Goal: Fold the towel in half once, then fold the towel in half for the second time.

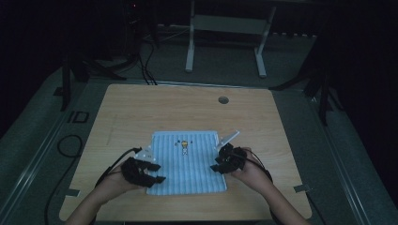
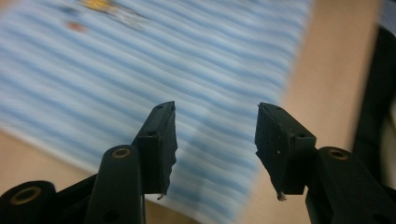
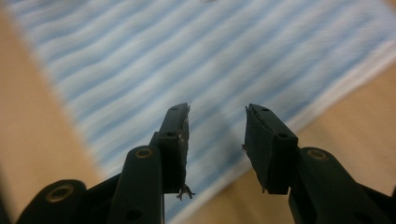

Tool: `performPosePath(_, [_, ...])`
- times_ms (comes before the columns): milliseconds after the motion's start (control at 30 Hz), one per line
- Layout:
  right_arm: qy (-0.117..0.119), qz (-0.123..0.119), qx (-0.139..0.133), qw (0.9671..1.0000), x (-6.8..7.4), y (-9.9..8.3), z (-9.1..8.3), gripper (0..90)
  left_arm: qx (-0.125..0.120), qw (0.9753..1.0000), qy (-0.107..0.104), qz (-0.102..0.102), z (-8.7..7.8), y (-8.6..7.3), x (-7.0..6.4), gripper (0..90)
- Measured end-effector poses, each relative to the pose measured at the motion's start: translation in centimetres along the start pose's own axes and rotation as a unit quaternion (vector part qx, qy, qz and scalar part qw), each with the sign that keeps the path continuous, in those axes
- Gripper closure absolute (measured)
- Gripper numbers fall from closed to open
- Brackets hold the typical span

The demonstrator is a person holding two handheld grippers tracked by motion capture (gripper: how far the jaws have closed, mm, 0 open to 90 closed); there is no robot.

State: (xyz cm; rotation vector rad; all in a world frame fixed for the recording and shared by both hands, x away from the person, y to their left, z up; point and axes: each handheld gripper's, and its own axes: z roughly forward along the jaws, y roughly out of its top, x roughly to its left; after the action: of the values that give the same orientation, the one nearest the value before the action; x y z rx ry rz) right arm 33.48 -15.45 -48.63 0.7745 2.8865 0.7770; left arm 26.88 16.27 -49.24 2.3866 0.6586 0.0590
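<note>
Step in hand looked like pre-grasp for a fold: both tools were poised at the sides of the light-blue-and-white striped rectangular cloth, nothing gripped. Left gripper had its jaws spread wide over the cloth near one edge; right gripper was parted narrower, empty, over another edge with wood past it. The cloth lay flat and squared on the light wooden table, centred toward the near edge, a small cartoon figure print near its far edge, a pale border along the hem, no visible wrinkles. Next move probably calls for dropping each jaw pair onto a hem edge and pinching one layer only; flat fabric gives little lip to catch.
</note>
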Motion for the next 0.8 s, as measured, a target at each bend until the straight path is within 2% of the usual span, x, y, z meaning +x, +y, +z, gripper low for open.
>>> performPosePath(100, [0.017,-0.015,-0.007,0.9997,1.9,-1.2,-0.3,54.8,0.017,0.9996,-0.001,0.021,0.6,-0.8,-1.5,49.0])
performPosePath(133, [0.022,-0.018,-0.005,0.9996,2.6,-1.6,-0.2,54.1,0.021,0.9995,-0.003,0.021,1.0,-1.1,-1.8,49.0])
performPosePath(200, [0.030,-0.040,0.006,0.9988,3.6,-2.5,0.0,50.5,0.030,0.9992,0.008,0.023,1.6,-1.8,-2.1,49.0])
performPosePath(233, [0.026,-0.049,0.009,0.9984,4.0,-2.9,0.1,50.3,0.032,0.9993,0.008,0.019,1.9,-2.1,-2.0,49.0])
performPosePath(367, [0.009,-0.052,0.029,0.9982,4.2,-4.1,0.9,50.1,0.031,0.9991,0.026,0.010,2.5,-2.8,-1.5,49.0])
performPosePath(400, [0.005,-0.052,0.037,0.9979,4.2,-4.3,1.2,49.9,0.037,0.9986,0.035,0.017,2.6,-2.9,-1.4,49.0])
performPosePath(533, [0.001,-0.049,0.049,0.9976,4.0,-4.9,1.9,51.1,0.050,0.9978,0.040,0.018,3.1,-3.2,-1.3,49.0])
performPosePath(633, [-0.010,-0.056,0.053,0.9970,4.1,-4.8,2.1,52.8,0.048,0.9978,0.042,0.020,3.3,-3.2,-1.3,49.1])
performPosePath(733, [-0.019,-0.060,0.055,0.9965,4.2,-4.7,2.2,58.7,0.046,0.9972,0.051,0.029,3.3,-3.2,-1.4,51.6])
performPosePath(767, [-0.034,-0.069,0.058,0.9953,4.4,-4.6,2.2,72.3,0.045,0.9969,0.058,0.029,3.3,-3.2,-1.4,60.0])
performPosePath(800, [-0.034,-0.063,0.057,0.9958,4.2,-4.5,2.1,78.3,0.045,0.9972,0.055,0.022,3.2,-3.1,-1.2,65.9])
